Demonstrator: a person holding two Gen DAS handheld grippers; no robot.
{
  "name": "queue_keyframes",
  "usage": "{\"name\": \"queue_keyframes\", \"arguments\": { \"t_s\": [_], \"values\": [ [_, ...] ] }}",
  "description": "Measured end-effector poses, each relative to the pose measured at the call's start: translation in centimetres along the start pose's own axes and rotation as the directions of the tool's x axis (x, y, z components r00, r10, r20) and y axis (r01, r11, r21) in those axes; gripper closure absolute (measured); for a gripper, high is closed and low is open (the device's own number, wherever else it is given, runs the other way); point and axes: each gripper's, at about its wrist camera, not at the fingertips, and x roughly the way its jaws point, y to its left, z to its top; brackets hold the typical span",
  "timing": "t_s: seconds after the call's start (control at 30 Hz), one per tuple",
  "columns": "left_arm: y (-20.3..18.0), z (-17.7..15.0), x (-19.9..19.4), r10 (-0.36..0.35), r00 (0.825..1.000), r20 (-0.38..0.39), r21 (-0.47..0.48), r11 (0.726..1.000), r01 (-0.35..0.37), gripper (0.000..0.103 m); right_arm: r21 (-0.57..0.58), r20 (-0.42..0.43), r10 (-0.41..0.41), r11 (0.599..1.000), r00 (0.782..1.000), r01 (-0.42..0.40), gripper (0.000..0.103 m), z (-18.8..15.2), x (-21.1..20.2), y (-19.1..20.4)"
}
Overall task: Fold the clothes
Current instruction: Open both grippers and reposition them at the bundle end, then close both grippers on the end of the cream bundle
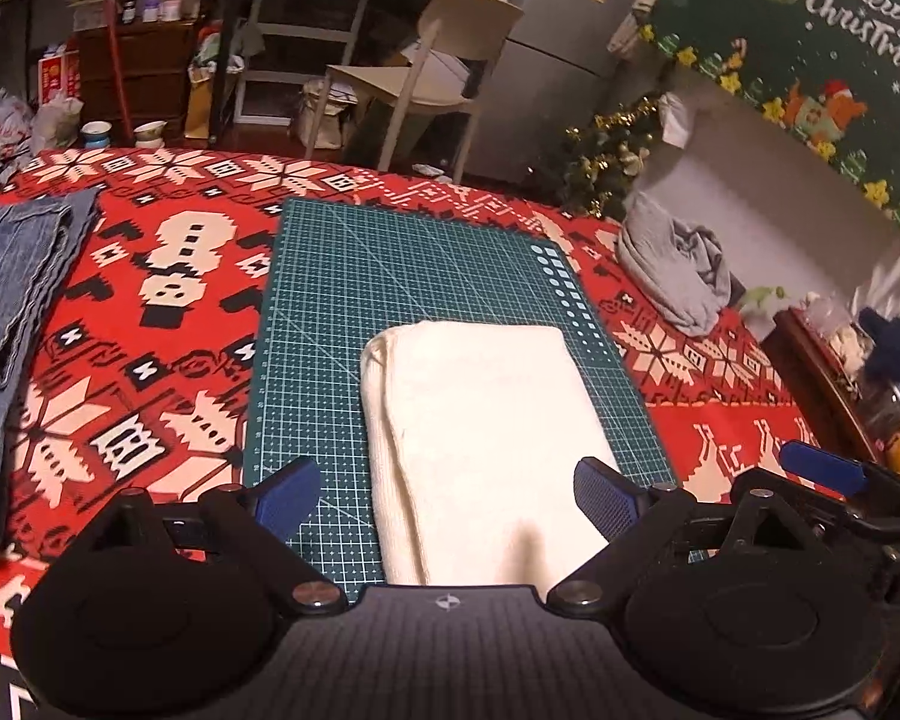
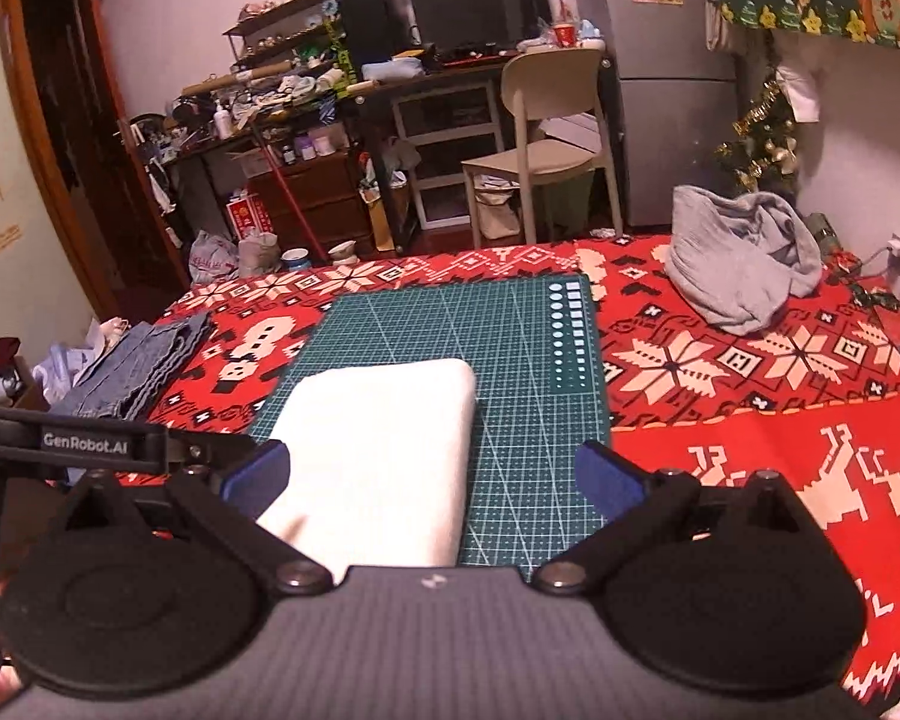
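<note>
A cream garment [image 1: 480,432] lies folded into a neat rectangle on the green cutting mat [image 1: 354,300]. My left gripper [image 1: 447,492] hovers over its near end, open, blue pads wide apart and touching nothing. In the right wrist view the same cream garment [image 2: 384,450] sits on the green cutting mat [image 2: 510,360], and my right gripper [image 2: 432,474] is open above its near right part, nothing held. The right gripper's blue fingertip [image 1: 822,468] shows at the right edge of the left wrist view.
Folded blue jeans [image 1: 12,288] lie at the left of the red patterned cloth [image 1: 150,276]. A crumpled grey garment [image 2: 744,264] sits at the back right. Beyond the table stand a chair [image 2: 552,138], cluttered shelves and a small Christmas tree [image 2: 762,138].
</note>
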Motion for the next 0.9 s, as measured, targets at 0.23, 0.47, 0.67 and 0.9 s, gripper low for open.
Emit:
{"name": "queue_keyframes", "arguments": {
  "t_s": [0.23,0.47,0.67,0.9],
  "values": [
    [0.6,0.1,0.2,-0.067,0.998,0.003,-0.004,0.998,0.067,0.012,-0.006,-0.025,-0.001,1.0,1.0,0.001,0.014,0.4,0.8,-0.1],
    [0.7,0.0,0.1,-0.051,0.998,0.041,0.044,0.998,0.05,0.025,0.016,-0.062,0.044,0.999,0.997,-0.043,0.016,0.8,1.2,-0.6],
    [2.7,-0.1,0.8,-0.072,0.997,0.011,-0.058,0.996,0.072,0.035,0.076,-0.095,0.033,0.997,0.995,-0.026,0.037,1.1,2.4,-1.6],
    [4.5,-0.3,2.2,-0.134,0.989,-0.059,-0.144,0.982,0.124,0.035,0.099,-0.18,0.039,0.995,0.983,-0.022,0.056,1.0,6.0,-1.8]
  ]
}}
